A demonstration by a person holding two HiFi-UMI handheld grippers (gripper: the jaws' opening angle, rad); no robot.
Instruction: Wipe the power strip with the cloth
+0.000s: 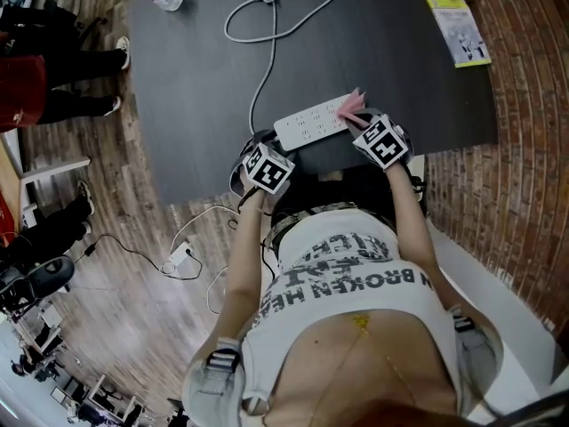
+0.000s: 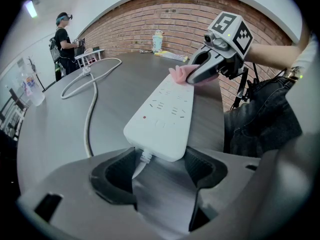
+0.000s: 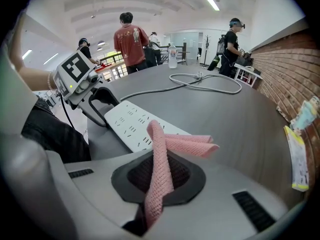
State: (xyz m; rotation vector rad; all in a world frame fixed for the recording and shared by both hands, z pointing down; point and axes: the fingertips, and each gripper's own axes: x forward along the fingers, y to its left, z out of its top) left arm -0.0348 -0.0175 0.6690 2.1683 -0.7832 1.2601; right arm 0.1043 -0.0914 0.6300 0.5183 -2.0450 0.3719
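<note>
Power strip (image 1: pixel 311 123) lay at table (image 1: pixel 196 78) edge. Left gripper (image 2: pixel 160 166) jaws clasped its cord end, likely steadying it. Right gripper (image 3: pixel 157 184), closed on cloth (image 3: pixel 185 145), pressed it onto the far end.

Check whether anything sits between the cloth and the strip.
Nothing visible does. The cloth, pinched in the right gripper, is at the far end of the strip, whose white top lies bare along its length. The left gripper holds only the cord end.
</note>
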